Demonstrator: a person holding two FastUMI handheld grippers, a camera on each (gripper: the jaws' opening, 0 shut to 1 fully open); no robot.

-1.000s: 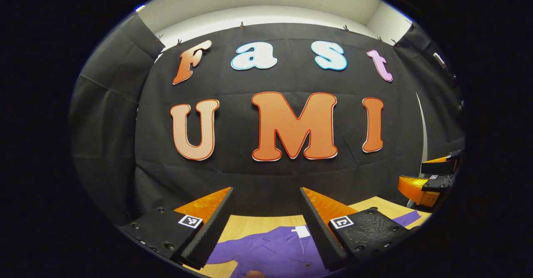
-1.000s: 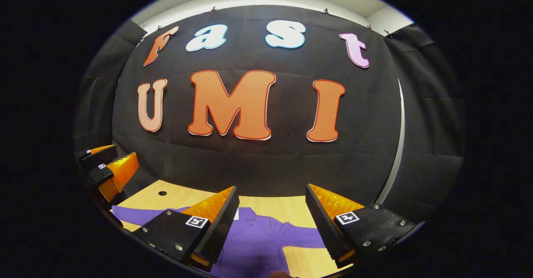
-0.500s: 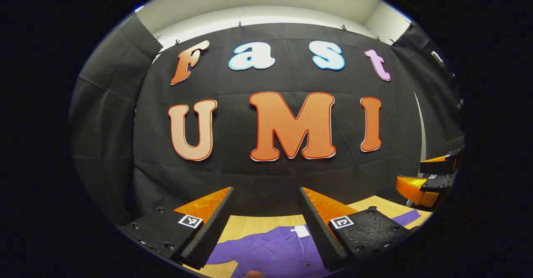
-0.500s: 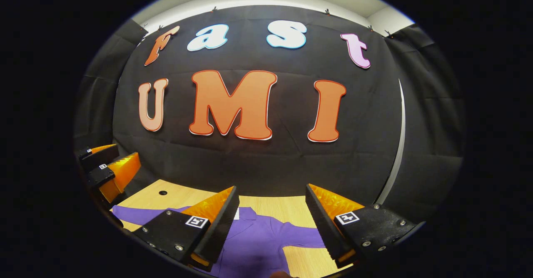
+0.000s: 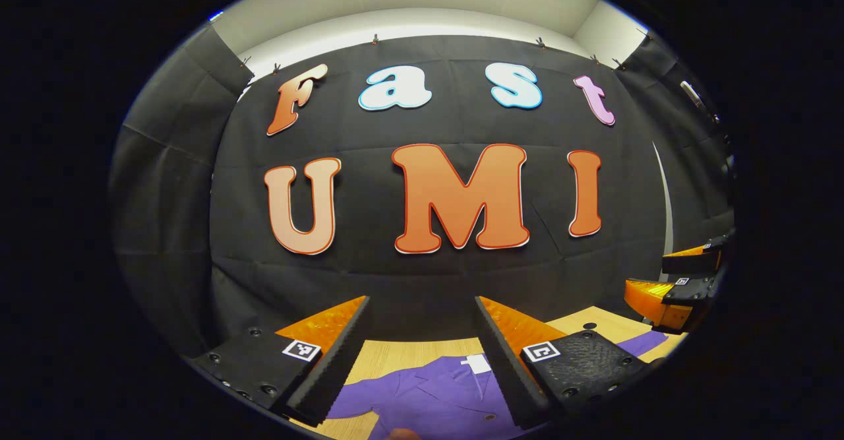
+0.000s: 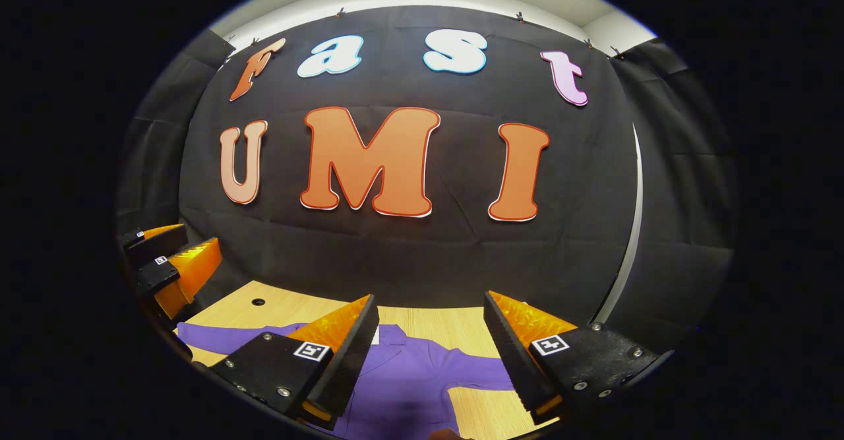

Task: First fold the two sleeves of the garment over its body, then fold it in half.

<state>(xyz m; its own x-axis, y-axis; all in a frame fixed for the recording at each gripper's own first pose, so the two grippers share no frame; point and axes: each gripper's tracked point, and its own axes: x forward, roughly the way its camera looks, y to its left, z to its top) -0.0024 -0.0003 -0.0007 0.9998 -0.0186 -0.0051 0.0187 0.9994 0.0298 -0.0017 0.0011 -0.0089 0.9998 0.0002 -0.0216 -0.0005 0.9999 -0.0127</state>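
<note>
A purple shirt (image 5: 428, 394) lies flat on the wooden table (image 5: 409, 353), collar toward the far wall, with a white tag at the neck. One sleeve (image 5: 643, 342) stretches out to the right past my left gripper (image 5: 422, 308), which hangs open above the shirt's upper body. In the right gripper view the same shirt (image 6: 409, 380) spreads below my right gripper (image 6: 428, 305), also open and held above it. Its sleeves reach left (image 6: 224, 336) and right (image 6: 475, 373). Each view catches the other gripper at its edge: the right gripper (image 5: 679, 282) and the left gripper (image 6: 171, 262).
The black cloth wall stands close behind the table's far edge. A small round hole (image 6: 258, 302) sits in the tabletop (image 6: 435, 324) near the far left corner. A bit of a hand (image 5: 402, 434) peeks in at the bottom edge.
Both grippers have tilted or dropped very slightly, so a little more of the table and shirt shows. Neither has opened or shut, and the shirt lies as before.
</note>
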